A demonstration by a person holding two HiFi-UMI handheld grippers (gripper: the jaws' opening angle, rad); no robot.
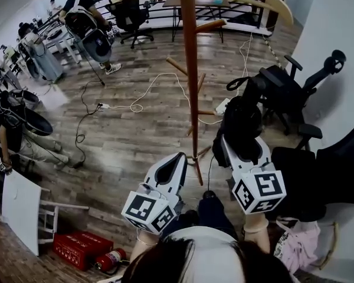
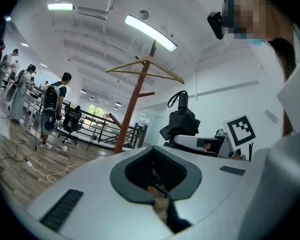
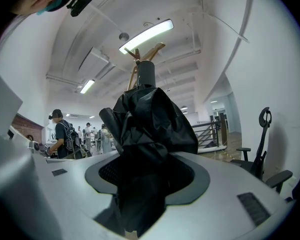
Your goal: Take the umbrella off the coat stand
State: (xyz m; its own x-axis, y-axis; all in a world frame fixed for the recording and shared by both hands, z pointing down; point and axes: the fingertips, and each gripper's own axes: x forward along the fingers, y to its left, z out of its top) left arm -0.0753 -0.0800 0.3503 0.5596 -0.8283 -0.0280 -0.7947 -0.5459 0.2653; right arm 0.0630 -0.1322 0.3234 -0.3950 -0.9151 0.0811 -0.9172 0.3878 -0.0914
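The right gripper [image 1: 243, 149] is clamping the folded umbrella [image 1: 242, 117] at centre right, holding it clear of the stand [image 1: 192, 93]. The left gripper [image 1: 178, 158] is hovering below centre, fingers together, empty.

Coat stand pole [image 1: 190, 69] stands dead ahead, btwn the two grippers. Low peg [image 1: 177, 65] sticks out left at mid ht, a higher peg [image 1: 215, 24] to the right. Curved hanger arms [image 1: 277, 6] span wide across the top. Base legs [image 1: 199, 173] splay on the floor just beside left gripper [image 1: 182, 156].

Right side tight: black office chairs [image 1: 286, 93] and white wall [image 1: 336, 46] close in. The narrow lane btwn pole and chairs is filled by the umbrella [image 1: 242, 114] clamped in right gripper [image 1: 242, 139].

Left of pole: open wood floor [image 1: 124, 140], only a white cable [image 1: 148, 88] lying across it. Person w/ backpack [image 1: 85, 22] stands well apart, far left.
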